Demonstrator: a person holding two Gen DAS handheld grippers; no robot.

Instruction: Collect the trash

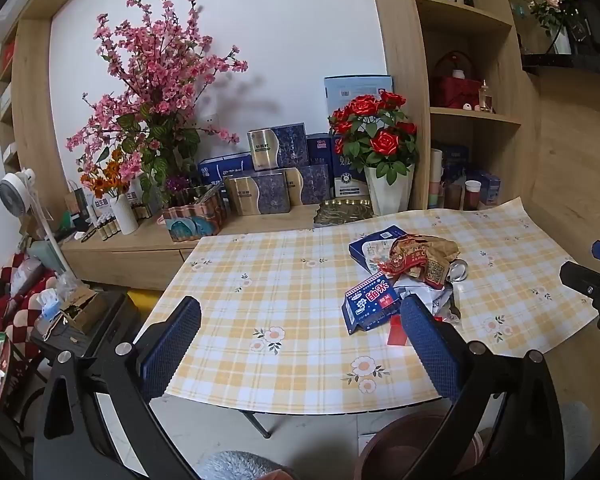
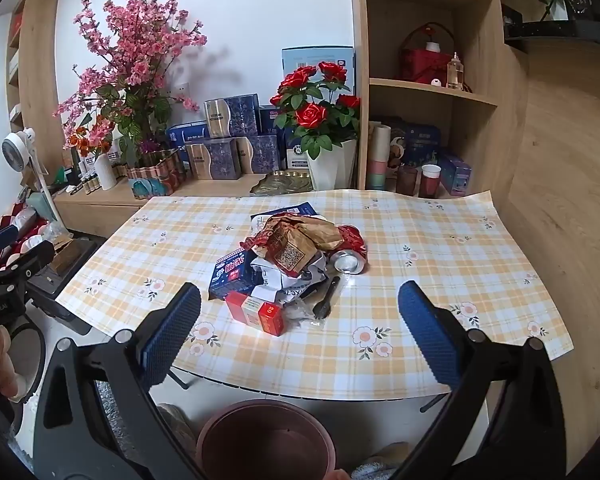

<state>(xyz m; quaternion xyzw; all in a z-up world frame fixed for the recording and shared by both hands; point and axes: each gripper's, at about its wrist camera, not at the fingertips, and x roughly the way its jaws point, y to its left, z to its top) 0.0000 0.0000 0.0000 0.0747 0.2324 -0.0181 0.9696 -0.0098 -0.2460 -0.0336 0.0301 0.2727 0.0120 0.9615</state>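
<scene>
Both grippers hang above the near edge of a table [image 2: 440,240] covered with a yellow checked cloth. The left gripper [image 1: 300,344] has its fingers spread wide with nothing between them; the right gripper [image 2: 300,332] is spread just as wide and empty too. The trash pile [image 2: 292,256] lies mid-table, at twelve o'clock from the right gripper and at one o'clock from the left: crumpled brown paper, a blue carton [image 2: 230,276], a red box [image 2: 262,312], a crushed can [image 2: 350,254]. A brown bin [image 2: 266,438] stands below at six o'clock.
</scene>
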